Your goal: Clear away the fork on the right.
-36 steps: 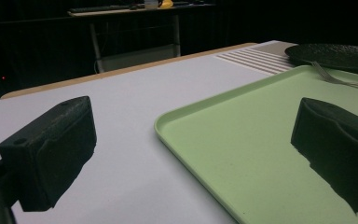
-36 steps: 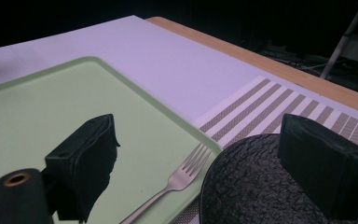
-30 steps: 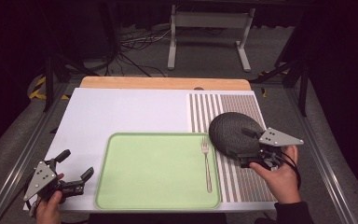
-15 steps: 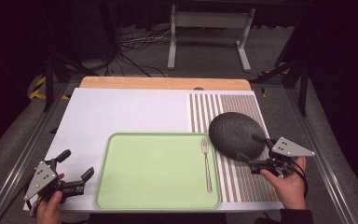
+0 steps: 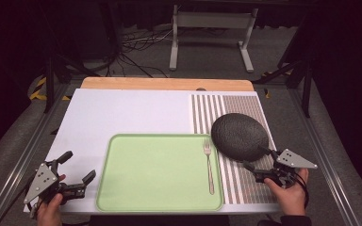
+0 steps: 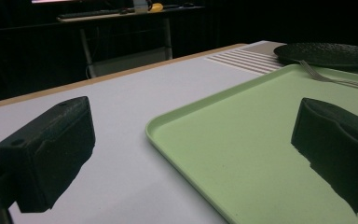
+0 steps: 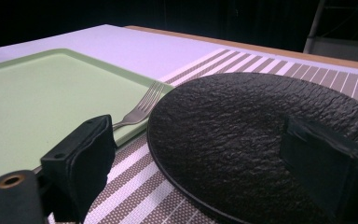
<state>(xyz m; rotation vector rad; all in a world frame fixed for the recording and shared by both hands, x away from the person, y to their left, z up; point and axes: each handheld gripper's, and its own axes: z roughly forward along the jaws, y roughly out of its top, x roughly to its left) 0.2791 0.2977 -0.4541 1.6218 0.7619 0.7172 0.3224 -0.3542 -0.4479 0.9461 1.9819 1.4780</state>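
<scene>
just beyond right gripper: plate

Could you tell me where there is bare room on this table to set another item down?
The green tray is bare left of the fork along its right edge. The white surface between the tray's far rim and the wooden strip is bare too. The striped mat is crowded: the dark plate fills its middle, with the open right gripper just before it.
</scene>
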